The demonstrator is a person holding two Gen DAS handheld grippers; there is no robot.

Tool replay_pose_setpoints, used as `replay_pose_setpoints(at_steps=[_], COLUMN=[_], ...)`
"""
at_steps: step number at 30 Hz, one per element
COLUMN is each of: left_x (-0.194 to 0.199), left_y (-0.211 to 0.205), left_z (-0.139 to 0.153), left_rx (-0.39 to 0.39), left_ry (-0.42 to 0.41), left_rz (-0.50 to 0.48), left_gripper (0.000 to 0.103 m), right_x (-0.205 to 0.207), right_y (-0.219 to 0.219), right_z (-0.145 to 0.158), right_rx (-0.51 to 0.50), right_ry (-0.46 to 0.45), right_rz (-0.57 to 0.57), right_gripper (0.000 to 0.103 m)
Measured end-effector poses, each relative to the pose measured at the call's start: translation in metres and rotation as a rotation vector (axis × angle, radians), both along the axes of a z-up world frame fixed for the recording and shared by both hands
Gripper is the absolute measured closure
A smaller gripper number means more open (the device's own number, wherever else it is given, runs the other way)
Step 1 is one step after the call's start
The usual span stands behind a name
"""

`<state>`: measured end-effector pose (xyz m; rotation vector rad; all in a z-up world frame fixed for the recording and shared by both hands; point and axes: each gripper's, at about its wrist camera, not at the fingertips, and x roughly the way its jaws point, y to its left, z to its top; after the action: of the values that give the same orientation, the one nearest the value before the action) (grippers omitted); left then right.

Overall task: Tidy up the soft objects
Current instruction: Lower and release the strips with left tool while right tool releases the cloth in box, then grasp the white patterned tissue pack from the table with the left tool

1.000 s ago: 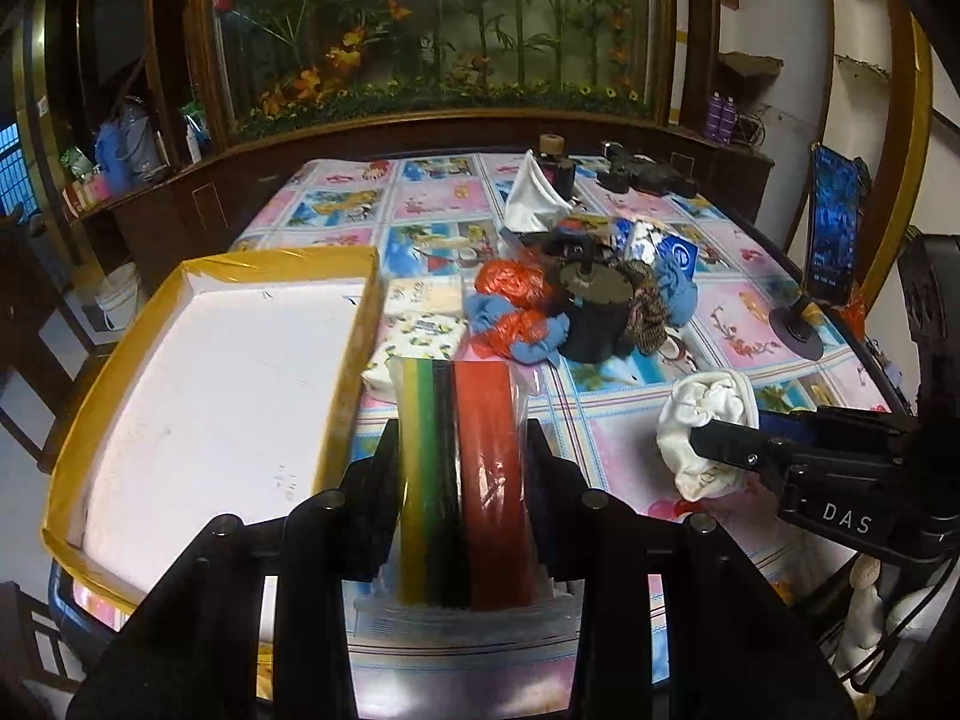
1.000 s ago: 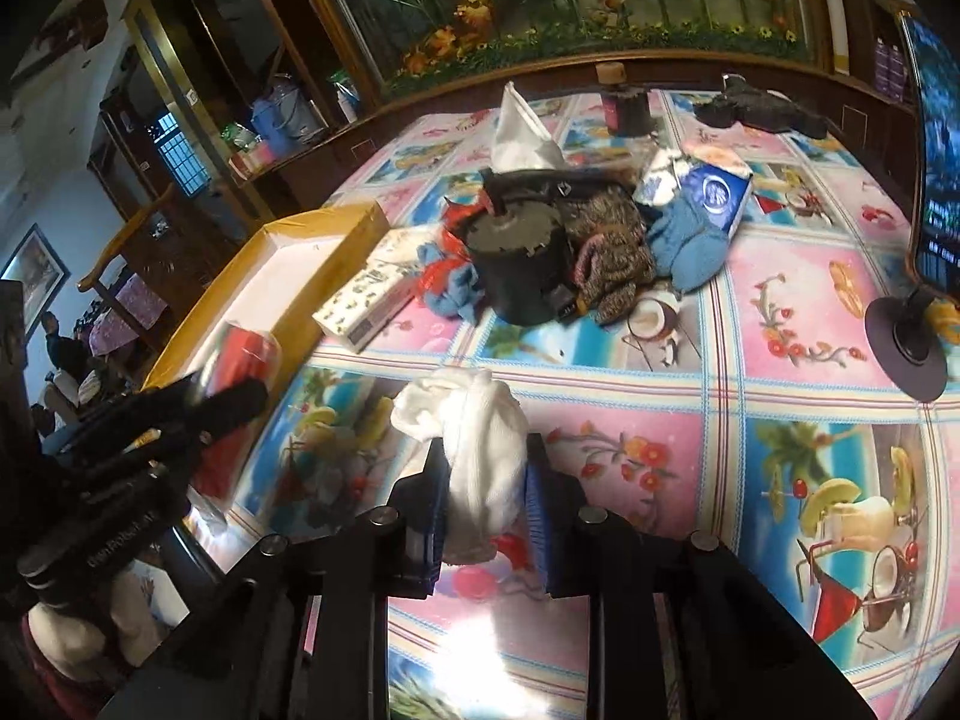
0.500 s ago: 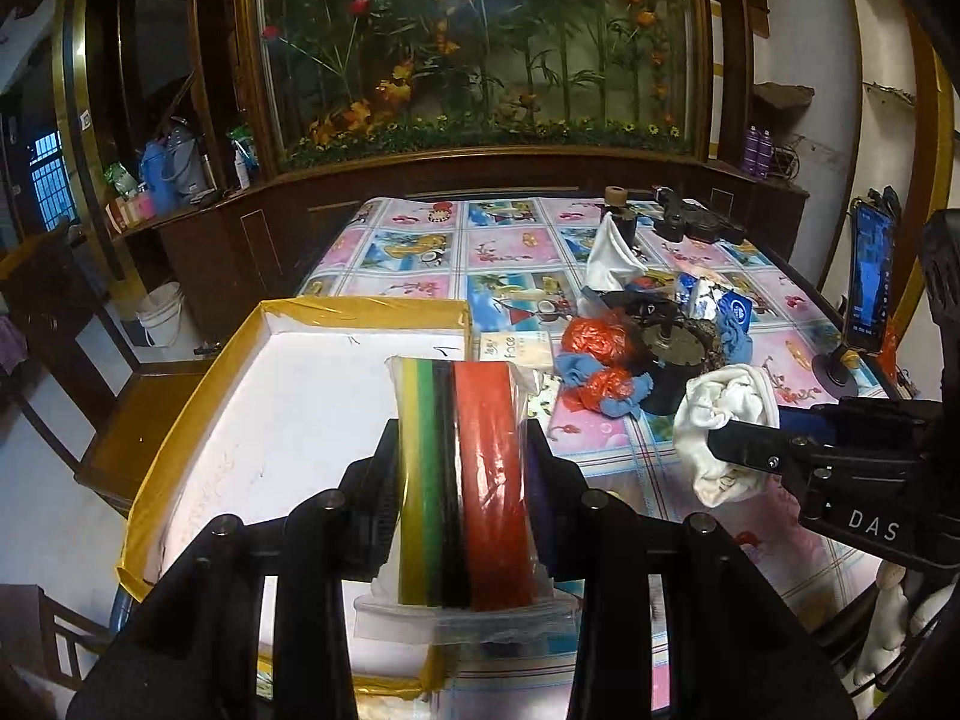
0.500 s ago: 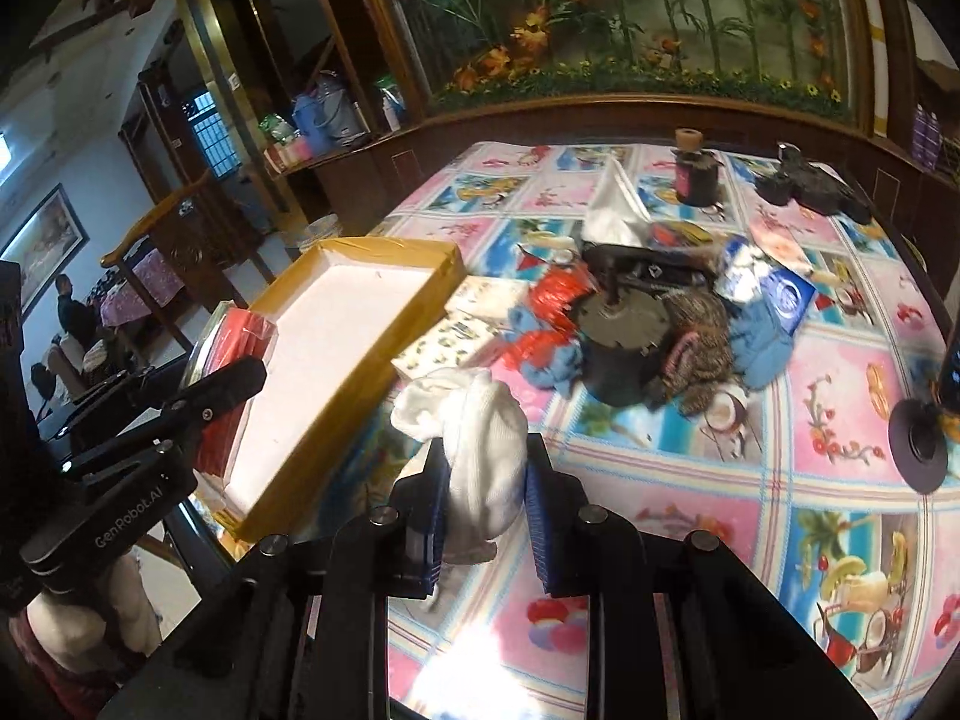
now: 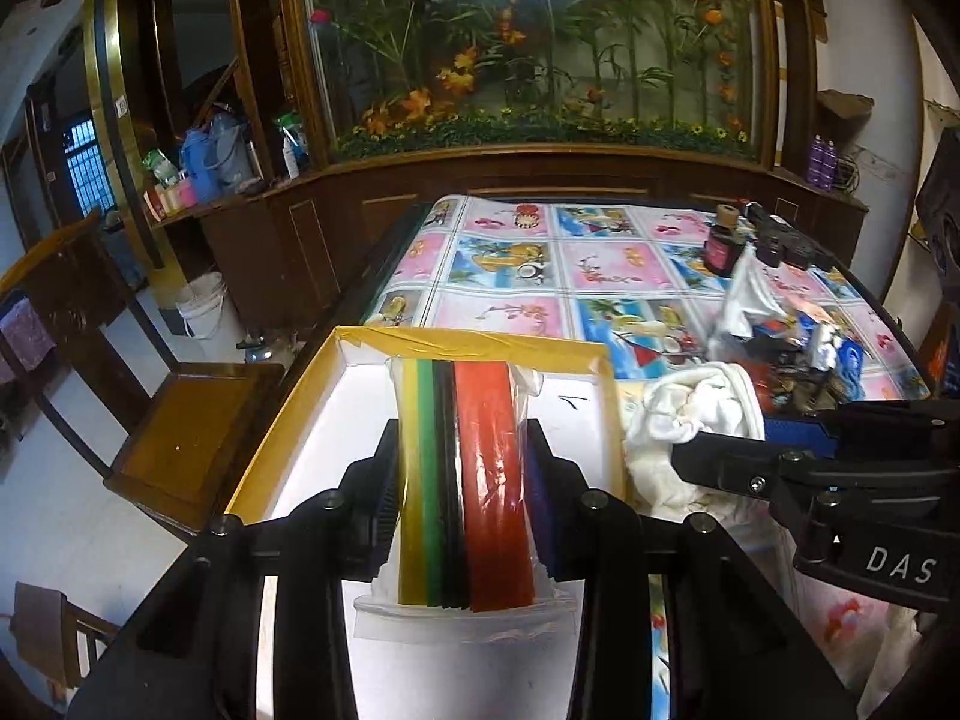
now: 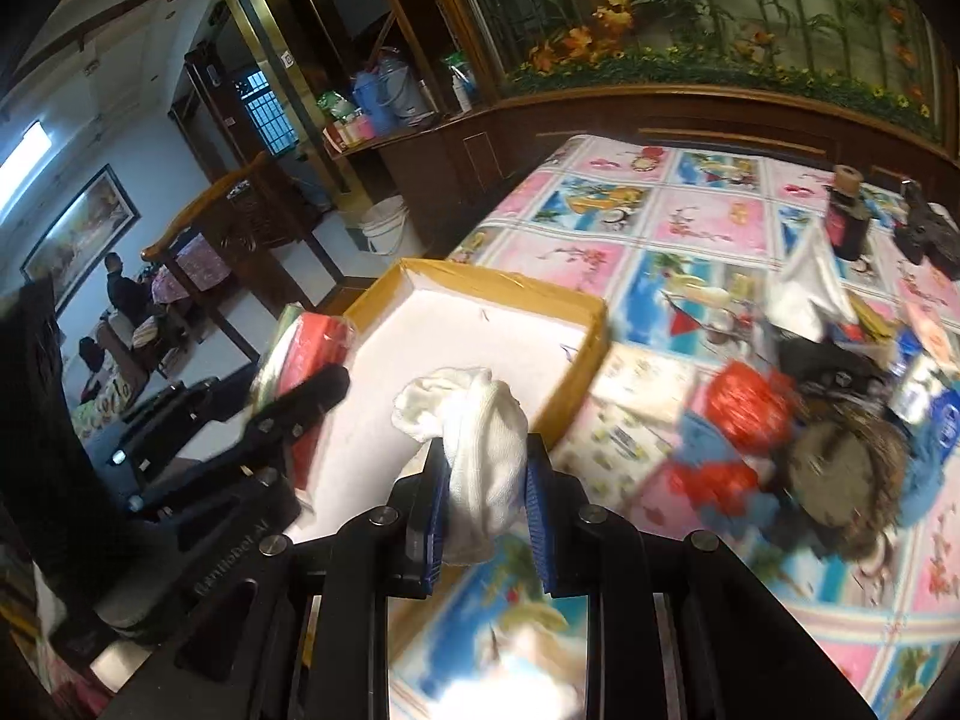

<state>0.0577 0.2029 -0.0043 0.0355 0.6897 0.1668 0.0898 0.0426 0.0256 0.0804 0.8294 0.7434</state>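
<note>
My left gripper is shut on a clear plastic packet of coloured strips, yellow, green, black and red, and holds it above the white tray with a yellow rim. My right gripper is shut on a white bundled cloth and holds it over the tray's right edge. The white cloth also shows in the left wrist view, just right of the tray. The left gripper with its packet shows in the right wrist view.
A pile of soft and other items lies on the patterned tablecloth right of the tray: red and blue cloths, a dark round object, a white bag. A dark bottle stands farther back. A wooden chair stands left of the table.
Both grippers have moved left and up with their loads. The packet now hangs over the tray's middle, and the white cloth has come from the tablecloth to the tray's right edge.
</note>
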Motion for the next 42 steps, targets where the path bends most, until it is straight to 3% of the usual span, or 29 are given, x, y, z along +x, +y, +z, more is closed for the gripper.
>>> replay_pose_setpoints(at_steps=[3,8,11,14,16,17,18,23,26,28,30,32,38,42], left_x=[0.03,0.081,0.096,0.106,0.108,0.108,0.108,0.094,0.071,0.054,0.037,0.027,0.029,0.044], left_y=[0.023,0.064,0.071,0.078,0.079,0.078,0.079,0.084,0.075,0.062,0.043,0.022,-0.059,-0.099], left_z=[-0.005,-0.032,-0.047,-0.06,-0.063,-0.063,-0.062,-0.049,-0.027,-0.012,-0.001,0.004,-0.016,-0.04], left_rx=[-0.075,-0.325,-0.402,-0.503,-0.527,-0.523,-0.516,-0.476,-0.458,-0.45,-0.441,-0.421,-0.279,-0.133], left_ry=[0.039,0.156,0.177,0.213,0.215,0.214,0.207,0.176,0.127,0.101,0.078,0.069,0.161,0.226], left_rz=[0.001,0.008,0.011,0.01,0.013,0.02,0.026,0.072,0.042,-0.004,-0.047,-0.09,-0.212,-0.218], left_gripper=[0.068,0.068,0.067,0.063,0.063,0.063,0.063,0.062,0.062,0.054,0.03,0.029,0.029,0.029], right_x=[0.031,0.074,0.093,0.103,0.108,0.109,0.111,0.105,0.084,0.065,0.043,0.02,-0.019,-0.042], right_y=[0.025,0.063,0.081,0.098,0.105,0.106,0.105,0.087,0.053,0.024,-0.013,-0.05,-0.147,-0.193], right_z=[-0.003,-0.015,-0.026,-0.036,-0.042,-0.043,-0.044,-0.034,-0.017,-0.006,0.001,-0.003,-0.053,-0.07], right_rx=[-0.015,-0.098,-0.135,-0.175,-0.195,-0.196,-0.191,-0.166,-0.127,-0.104,-0.086,-0.088,-0.077,-0.031], right_ry=[0.013,0.008,0.022,0.02,0.026,0.025,0.022,0.004,-0.048,-0.095,-0.147,-0.178,-0.026,0.023], right_rz=[0.001,-0.019,-0.032,-0.033,-0.037,-0.047,-0.055,-0.079,-0.103,-0.126,-0.163,-0.209,-0.335,-0.391], right_gripper=[0.081,0.081,0.08,0.074,0.058,0.048,0.046,0.046,0.046,0.043,0.018,0.011,0.013,0.013])
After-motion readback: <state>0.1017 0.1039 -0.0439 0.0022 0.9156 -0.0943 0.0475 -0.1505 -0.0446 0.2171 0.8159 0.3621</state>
